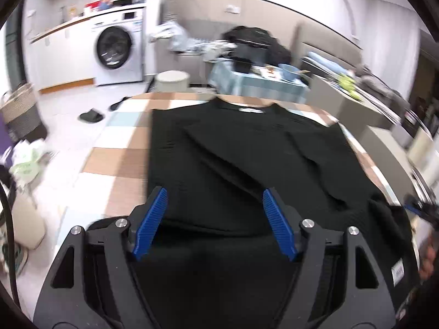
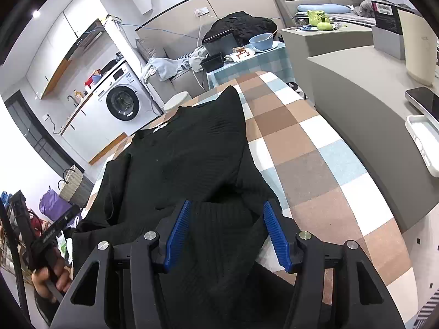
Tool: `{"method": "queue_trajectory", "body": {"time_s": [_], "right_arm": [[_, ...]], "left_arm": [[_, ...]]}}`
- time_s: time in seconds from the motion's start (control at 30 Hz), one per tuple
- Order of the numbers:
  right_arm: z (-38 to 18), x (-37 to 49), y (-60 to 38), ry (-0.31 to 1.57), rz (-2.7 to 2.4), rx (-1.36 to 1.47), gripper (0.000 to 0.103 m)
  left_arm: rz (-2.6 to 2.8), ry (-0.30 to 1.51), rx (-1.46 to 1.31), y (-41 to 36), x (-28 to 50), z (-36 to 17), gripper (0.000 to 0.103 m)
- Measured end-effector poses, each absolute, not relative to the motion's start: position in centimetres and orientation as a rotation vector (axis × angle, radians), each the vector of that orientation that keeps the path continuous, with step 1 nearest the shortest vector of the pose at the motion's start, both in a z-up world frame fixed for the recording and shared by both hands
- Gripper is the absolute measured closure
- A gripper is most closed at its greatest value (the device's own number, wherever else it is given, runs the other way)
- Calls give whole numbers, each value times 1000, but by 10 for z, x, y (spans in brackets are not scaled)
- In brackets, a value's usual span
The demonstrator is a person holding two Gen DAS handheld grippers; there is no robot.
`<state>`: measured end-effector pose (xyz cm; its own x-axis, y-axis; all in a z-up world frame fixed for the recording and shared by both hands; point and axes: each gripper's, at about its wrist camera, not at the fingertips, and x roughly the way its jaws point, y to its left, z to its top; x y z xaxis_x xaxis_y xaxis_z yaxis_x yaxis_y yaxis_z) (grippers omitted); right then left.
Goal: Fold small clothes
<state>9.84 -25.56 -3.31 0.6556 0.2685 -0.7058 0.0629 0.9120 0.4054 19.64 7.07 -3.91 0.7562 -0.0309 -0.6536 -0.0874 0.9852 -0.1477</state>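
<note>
A black ribbed top [image 1: 233, 150] lies flat on the checked tablecloth [image 1: 115, 161], its neck and white label at the far end, with one side folded over the middle. My left gripper [image 1: 214, 192] hovers over the near hem, jaws wide apart with nothing pinched. In the right wrist view the same top [image 2: 192, 150] runs away from me. My right gripper [image 2: 227, 203] stands open at its near right corner. A ribbed fold of the cloth [image 2: 222, 227] lies loose between the blue pads [image 2: 178, 233].
A washing machine [image 1: 115, 49] stands at the back left. Beyond the table are a round white stool [image 1: 172, 81] and a small table with a blue bowl [image 2: 260, 41]. A grey counter [image 2: 356, 101] with a phone [image 2: 424, 101] borders the right. A hand [image 2: 46, 277] shows lower left.
</note>
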Motion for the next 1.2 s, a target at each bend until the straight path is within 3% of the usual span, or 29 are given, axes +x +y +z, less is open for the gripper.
{"method": "queue_trajectory", "body": {"time_s": [0.3, 0.53, 0.6, 0.9, 1.1, 1.2], "right_arm": [[-34, 92, -262, 857, 105, 435, 46], [-34, 88, -268, 854, 84, 429, 45], [-33, 88, -270, 849, 80, 426, 45], [-41, 92, -269, 871, 89, 452, 45], [-40, 89, -271, 873, 84, 455, 45], [-38, 88, -275, 867, 72, 445, 45]], "left_arm": [[-111, 936, -461, 63, 271, -80, 34], [-408, 766, -270, -4, 241, -49, 34], [-341, 739, -234, 4, 233, -39, 29], [-107, 844, -548, 95, 270, -66, 25], [-70, 932, -525, 77, 319, -91, 25], [-223, 875, -541, 49, 334, -85, 25]]}}
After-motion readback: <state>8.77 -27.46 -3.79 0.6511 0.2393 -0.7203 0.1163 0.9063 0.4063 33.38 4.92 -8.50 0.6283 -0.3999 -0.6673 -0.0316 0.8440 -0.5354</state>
